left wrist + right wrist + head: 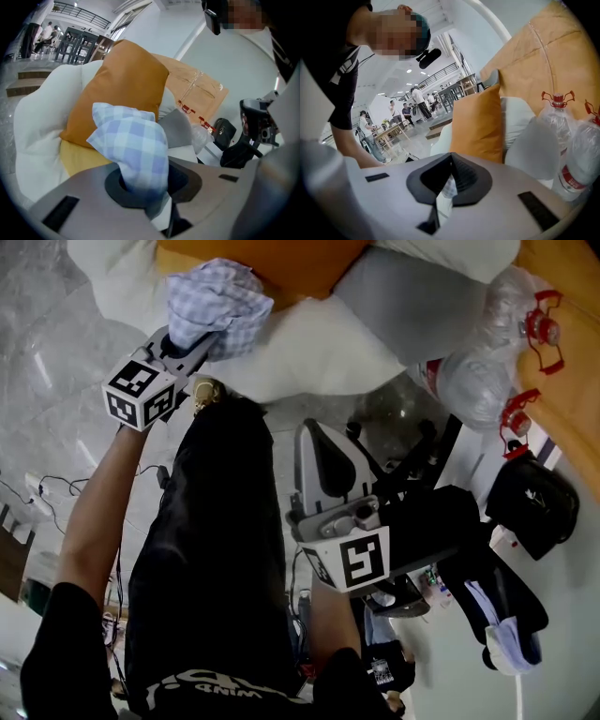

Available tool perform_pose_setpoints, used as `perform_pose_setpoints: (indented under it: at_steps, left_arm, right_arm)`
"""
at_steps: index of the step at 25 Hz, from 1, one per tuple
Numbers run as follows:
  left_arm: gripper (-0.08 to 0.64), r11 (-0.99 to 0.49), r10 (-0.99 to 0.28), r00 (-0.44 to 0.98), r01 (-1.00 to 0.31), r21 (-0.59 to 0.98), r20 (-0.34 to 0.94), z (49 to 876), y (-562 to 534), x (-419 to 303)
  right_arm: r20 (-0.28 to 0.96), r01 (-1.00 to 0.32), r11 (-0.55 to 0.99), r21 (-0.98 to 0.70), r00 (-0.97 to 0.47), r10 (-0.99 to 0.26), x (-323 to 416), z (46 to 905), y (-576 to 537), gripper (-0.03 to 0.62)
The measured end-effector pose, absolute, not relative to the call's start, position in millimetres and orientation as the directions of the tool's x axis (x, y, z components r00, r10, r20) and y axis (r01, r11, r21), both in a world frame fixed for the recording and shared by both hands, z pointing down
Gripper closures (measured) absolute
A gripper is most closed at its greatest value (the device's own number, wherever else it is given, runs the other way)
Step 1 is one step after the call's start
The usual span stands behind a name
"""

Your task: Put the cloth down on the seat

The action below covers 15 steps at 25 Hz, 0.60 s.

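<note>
A blue and white checked cloth [217, 298] is bunched up in my left gripper [192, 338], which is shut on its lower end and holds it over the front edge of the white cushioned seat [319, 352]. In the left gripper view the cloth [133, 143] rises out of the jaws of my left gripper [140, 185], with the seat [35, 126] beyond it. My right gripper [316, 435] hangs lower and nearer, off the seat's front, jaws together and nothing in them. The right gripper view shows my right gripper [451, 158] with its tips meeting.
An orange cushion [272, 263] and a grey cushion [403, 306] lie on the seat. Large plastic water bottles with red caps [511, 343] stand to the right, with a black bag [530, 507] below them. Cables and dark gear lie on the floor by the person's legs.
</note>
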<state>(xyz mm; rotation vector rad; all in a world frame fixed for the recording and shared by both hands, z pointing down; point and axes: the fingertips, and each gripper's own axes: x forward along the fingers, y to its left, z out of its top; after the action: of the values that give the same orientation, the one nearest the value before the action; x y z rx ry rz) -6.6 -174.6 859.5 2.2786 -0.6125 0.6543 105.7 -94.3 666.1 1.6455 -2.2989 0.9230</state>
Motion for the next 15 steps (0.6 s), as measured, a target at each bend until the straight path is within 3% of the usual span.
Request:
perform_pose_setpoints:
  at_steps: [15]
  left_arm:
    - [0.476,-0.588,-0.199,0.641,-0.683,0.434,0.741,945.1,-179.3,-19.5]
  right_arm:
    - [0.475,-0.892,0.193,-0.409,-0.389,-0.789,100.6,676.8,-97.1,0.573]
